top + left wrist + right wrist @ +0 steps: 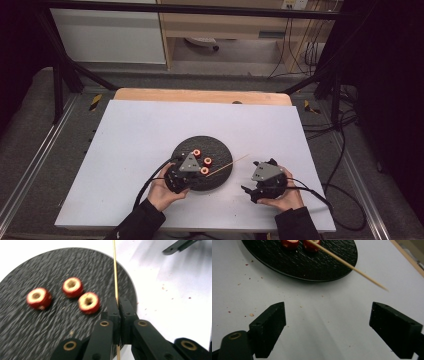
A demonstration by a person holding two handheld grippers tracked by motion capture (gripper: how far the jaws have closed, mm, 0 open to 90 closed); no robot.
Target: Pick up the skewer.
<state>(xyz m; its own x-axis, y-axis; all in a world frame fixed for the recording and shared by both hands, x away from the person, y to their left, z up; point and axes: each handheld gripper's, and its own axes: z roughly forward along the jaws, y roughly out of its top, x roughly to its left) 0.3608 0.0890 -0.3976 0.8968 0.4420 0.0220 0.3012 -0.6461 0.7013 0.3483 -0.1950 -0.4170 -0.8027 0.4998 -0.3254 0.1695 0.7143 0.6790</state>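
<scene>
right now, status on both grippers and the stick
Left gripper shut on the stick, over the black plate. Right gripper open, empty, on the white table. Three red rings loose on plate, none skewered.

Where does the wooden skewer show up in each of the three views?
High view: the skewer slants from the left gripper up and right, past the black plate's rim.
Left gripper view: vertical at centre, pinched in the jaws.
Right gripper view: upper right, a diagonal off the plate.
Shared landmark: the plate.
</scene>
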